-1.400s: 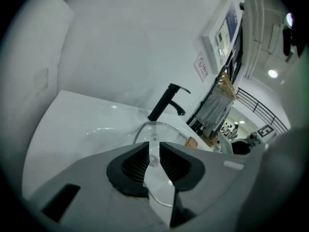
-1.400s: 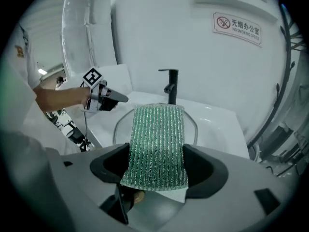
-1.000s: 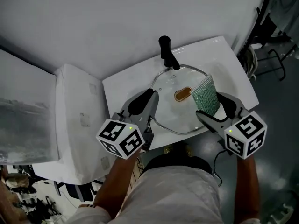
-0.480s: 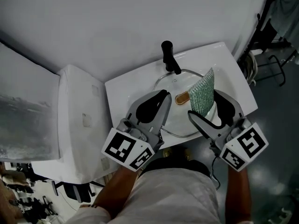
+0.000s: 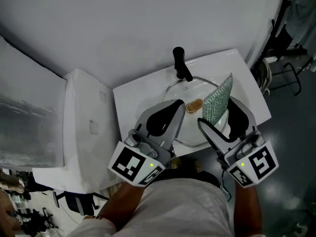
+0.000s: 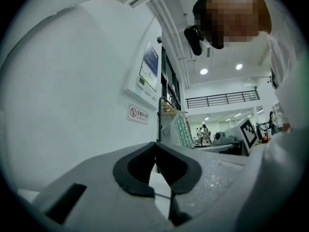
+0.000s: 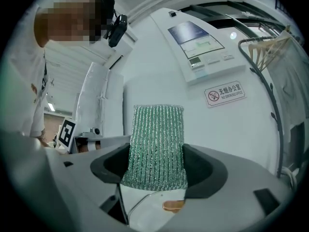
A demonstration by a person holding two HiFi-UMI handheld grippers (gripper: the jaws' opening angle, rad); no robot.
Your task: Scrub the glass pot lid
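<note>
2 grippers, 1 glass lid, 1 green scrubber, 1 tap, 1 sink

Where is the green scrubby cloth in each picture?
Head view: green scrubber, right of centre, in the right gripper.
Left gripper view: scrubber small, just right of centre, past the jaws.
Right gripper view: scrubber centre, between the jaws.
Shared landmark: no-smoking sign, both gripper views.
</note>
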